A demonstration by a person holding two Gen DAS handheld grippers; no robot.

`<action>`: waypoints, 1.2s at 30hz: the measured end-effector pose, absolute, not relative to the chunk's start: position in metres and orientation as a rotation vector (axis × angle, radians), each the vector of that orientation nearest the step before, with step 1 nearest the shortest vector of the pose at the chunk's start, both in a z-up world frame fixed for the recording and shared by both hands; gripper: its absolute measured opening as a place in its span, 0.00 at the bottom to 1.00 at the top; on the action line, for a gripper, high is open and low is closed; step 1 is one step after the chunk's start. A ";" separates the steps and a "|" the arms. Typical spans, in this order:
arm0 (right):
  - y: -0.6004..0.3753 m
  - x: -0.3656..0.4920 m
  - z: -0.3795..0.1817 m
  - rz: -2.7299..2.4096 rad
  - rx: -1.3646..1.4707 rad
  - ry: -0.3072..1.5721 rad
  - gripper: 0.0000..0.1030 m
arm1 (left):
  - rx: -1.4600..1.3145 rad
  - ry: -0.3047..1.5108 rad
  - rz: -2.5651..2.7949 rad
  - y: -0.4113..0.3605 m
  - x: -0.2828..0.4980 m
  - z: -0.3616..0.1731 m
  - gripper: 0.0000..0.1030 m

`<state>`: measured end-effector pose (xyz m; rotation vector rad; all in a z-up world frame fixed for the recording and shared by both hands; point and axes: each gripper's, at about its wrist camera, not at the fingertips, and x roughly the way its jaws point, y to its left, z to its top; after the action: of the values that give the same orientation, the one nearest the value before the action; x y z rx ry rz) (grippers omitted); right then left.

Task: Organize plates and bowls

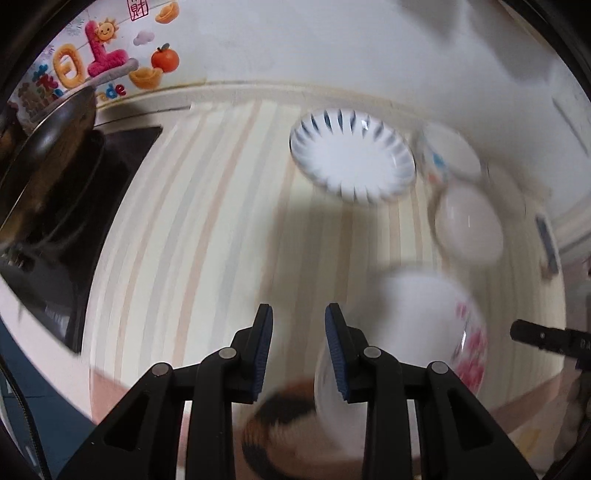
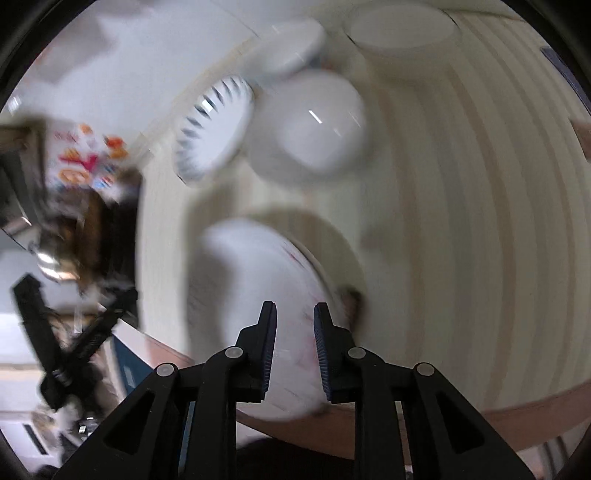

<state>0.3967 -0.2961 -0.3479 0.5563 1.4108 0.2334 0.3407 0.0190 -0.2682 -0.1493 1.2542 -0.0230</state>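
A white bowl with pink flowers [image 1: 413, 332] sits at the near edge of the striped table; it also shows in the right wrist view [image 2: 255, 295]. My left gripper [image 1: 299, 350] is open and empty, just left of that bowl. My right gripper [image 2: 295, 347] is open, hovering over the bowl's near side. Farther back lie a blue-striped plate [image 1: 351, 158] [image 2: 214, 133], a plain white bowl [image 1: 469, 225] [image 2: 314, 129], a bowl with blue marks [image 1: 447, 155] and a flat white plate [image 2: 402, 29]. Both views are motion-blurred.
A stove with a dark wok [image 1: 51, 147] stands at the left of the striped mat [image 1: 207, 229]. Colourful stickers [image 1: 96, 55] are on the back wall. The other gripper shows in each view [image 1: 546, 336] [image 2: 66, 332]. A dark round object [image 1: 284, 417] lies below the table edge.
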 end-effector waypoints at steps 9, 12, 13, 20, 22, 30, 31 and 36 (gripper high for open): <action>-0.233 0.556 -0.346 0.209 0.548 1.326 0.37 | -0.265 1.344 -0.004 0.057 0.505 -0.318 0.31; -0.223 0.593 -0.373 0.168 0.500 1.385 0.37 | -0.262 1.371 -0.027 0.057 0.538 -0.340 0.31; -0.220 0.600 -0.380 0.160 0.486 1.399 0.37 | -0.256 1.383 -0.039 0.055 0.547 -0.347 0.31; -0.214 0.617 -0.408 0.087 0.401 1.426 0.32 | -0.196 1.420 -0.093 0.042 0.579 -0.378 0.33; -0.212 0.619 -0.411 0.065 0.361 1.421 0.25 | -0.197 1.411 -0.125 0.038 0.583 -0.381 0.31; -0.202 0.623 -0.418 0.035 0.281 1.406 0.12 | -0.194 1.375 -0.174 0.034 0.581 -0.381 0.18; -0.203 0.623 -0.419 0.035 0.286 1.407 0.12 | -0.195 1.377 -0.170 0.034 0.579 -0.381 0.18; -0.198 0.621 -0.413 0.050 0.295 1.404 0.12 | -0.184 1.384 -0.140 0.035 0.571 -0.378 0.17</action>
<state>0.6213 -0.1975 -0.4130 0.2954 1.4035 0.0500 0.5710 0.0350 -0.3782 -0.1840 1.3841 -0.1403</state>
